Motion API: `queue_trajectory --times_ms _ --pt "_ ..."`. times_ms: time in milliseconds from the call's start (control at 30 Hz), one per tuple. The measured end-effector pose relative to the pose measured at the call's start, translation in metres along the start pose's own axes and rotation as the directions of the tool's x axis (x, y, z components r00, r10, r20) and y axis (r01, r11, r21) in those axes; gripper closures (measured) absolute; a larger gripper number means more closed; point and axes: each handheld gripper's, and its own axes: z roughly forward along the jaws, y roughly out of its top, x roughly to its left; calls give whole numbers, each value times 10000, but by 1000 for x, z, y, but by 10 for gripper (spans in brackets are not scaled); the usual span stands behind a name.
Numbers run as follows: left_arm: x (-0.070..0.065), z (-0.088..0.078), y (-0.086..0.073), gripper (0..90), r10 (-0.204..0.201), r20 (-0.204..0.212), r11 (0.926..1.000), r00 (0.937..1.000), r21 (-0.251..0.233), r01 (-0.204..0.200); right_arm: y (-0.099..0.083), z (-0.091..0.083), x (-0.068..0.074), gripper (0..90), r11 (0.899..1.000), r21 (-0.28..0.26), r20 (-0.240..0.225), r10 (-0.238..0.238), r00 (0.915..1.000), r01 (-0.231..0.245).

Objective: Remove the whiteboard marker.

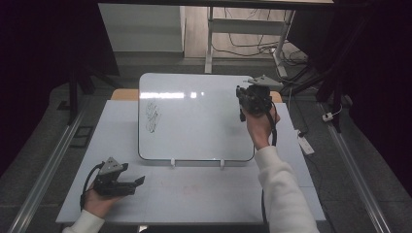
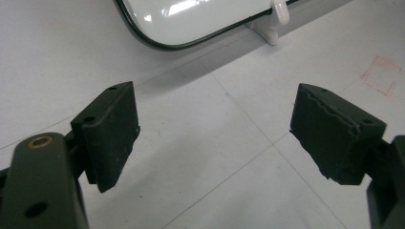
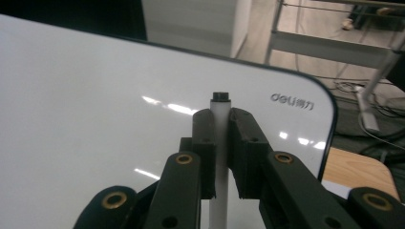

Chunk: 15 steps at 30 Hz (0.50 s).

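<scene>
Marker (image 3: 220,143) upright, black tip up

marker (image 3: 220,143): white barrel, dark tip; upright; clamped before whiteboard (image 3: 95,119)

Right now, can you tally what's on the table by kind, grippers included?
Whiteboards: 1, the whiteboard propped on white clips, green scribble at its left
Markers: 1, the white marker clamped in the right gripper
Grippers: 2, counting the left gripper, open over the table
Total: 4
</scene>
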Motion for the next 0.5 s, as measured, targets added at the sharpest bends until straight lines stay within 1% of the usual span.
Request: queue_trajectory --times_ms 33,67,100,133,200,233,267,300,333,367,400,433,467,500 --pt "0 0 0 179 7 23 10000 10000 -11 -7 -3 -5 2 805 10000 -58 -212 16 9998 -17" --pt "-1 0 1 179 8 50 10000 10000 -31 -8 -3 -5 2 805 10000 -58 -212 16 9998 -17" --pt "-2 0 2 182 33 109 10000 9999 -74 -32 -11 -13 6 805 9999 -120 -652 21 9979 -29" --pt "-4 0 4 185 57 202 9999 9998 -134 -54 -15 -18 9 805 9999 -121 -861 -6 9963 -5" --pt "-9 -1 8 190 153 355 9995 9993 -284 -143 -24 -26 17 805 9999 -97 -1313 -137 9912 125" --pt "-12 -1 11 195 201 501 9991 9985 -379 -182 -28 -30 21 804 9997 -88 -1533 -224 9879 213" --pt "-19 -2 18 201 330 759 9980 9966 -558 -288 -33 -33 26 804 9996 -72 -1783 -282 9836 273" --pt "-19 -2 18 205 330 759 9980 9966 -558 -288 -33 -33 26 804 9996 -72 -1783 -282 9836 273" --pt "-23 -1 23 209 400 903 9973 9951 -646 -342 -41 -39 36 804 9993 -51 -2274 -376 9731 375" --pt "-26 -1 26 212 448 1012 9968 9939 -707 -377 -44 -41 40 804 9990 -20 -2429 -429 9691 438" --pt "-32 0 31 216 533 1239 9958 9909 -801 -435 -49 -44 47 804 9984 -1 -2710 -545 9610 566" --pt "-40 2 39 220 598 1557 9948 9860 -913 -459 -52 -45 52 804 9981 1 -2862 -588 9564 614" --pt "-40 2 39 225 598 1557 9948 9860 -913 -459 -52 -45 52 804 9981 1 -2862 -588 9564 614" --pt "-48 6 49 229 664 1937 9936 9788 -1028 -470 -60 -48 64 804 9965 -22 -3320 -798 9399 839"
